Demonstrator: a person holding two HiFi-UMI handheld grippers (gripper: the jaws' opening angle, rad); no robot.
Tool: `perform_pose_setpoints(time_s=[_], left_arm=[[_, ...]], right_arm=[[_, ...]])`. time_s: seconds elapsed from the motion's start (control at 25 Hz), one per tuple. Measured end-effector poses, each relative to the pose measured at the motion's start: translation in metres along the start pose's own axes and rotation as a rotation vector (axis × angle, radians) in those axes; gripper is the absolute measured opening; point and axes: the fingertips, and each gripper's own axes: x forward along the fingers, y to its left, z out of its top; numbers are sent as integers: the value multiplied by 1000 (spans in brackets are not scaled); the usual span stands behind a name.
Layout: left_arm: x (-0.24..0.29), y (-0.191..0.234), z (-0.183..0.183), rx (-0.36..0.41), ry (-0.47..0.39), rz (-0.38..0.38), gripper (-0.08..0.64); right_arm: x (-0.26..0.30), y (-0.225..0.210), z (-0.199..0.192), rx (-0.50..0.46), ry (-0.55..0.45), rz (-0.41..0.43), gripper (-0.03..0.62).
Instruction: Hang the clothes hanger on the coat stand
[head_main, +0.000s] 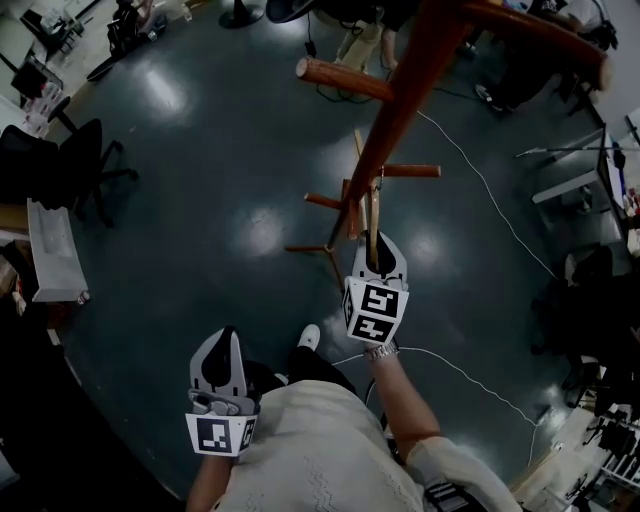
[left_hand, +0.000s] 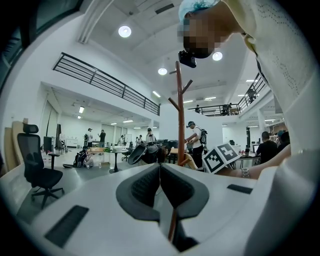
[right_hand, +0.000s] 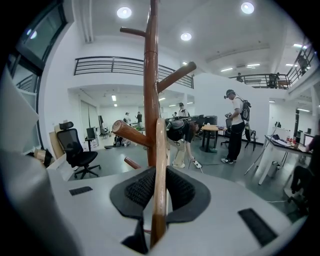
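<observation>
The wooden coat stand (head_main: 400, 95) rises from its floor base toward me, with pegs (head_main: 340, 78) sticking out at several heights. My right gripper (head_main: 376, 262) is shut on a pale wooden clothes hanger (head_main: 373, 212), held right against the stand's pole. In the right gripper view the hanger's bar (right_hand: 159, 170) stands upright between the jaws, just in front of the pole (right_hand: 151, 75) and beside a peg (right_hand: 131, 134). My left gripper (head_main: 222, 372) hangs low near my body, shut and holding nothing. Its view shows the stand (left_hand: 180, 110) farther off.
A black office chair (head_main: 75, 160) and a white bench (head_main: 55, 250) stand at the left. A white cable (head_main: 485, 195) runs over the dark floor to the right of the stand. Desks (head_main: 580, 185) line the right side. People stand (right_hand: 235, 127) in the background.
</observation>
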Motion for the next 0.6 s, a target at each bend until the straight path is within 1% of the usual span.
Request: perform_pose_setpoints(time_s=[0.28,0.44,0.6], left_arm=[[-1,-5,6,-2,-22,-9,12],[-4,1,1,-8,-14,-17,12],[-1,-8,2,-9,-9,-32,12]], right_arm=[[-6,2,2,3,-21,37,69],[-9,13,-3,-1,-17,53,69],[-16,11,-5,-3,-10,65,69]])
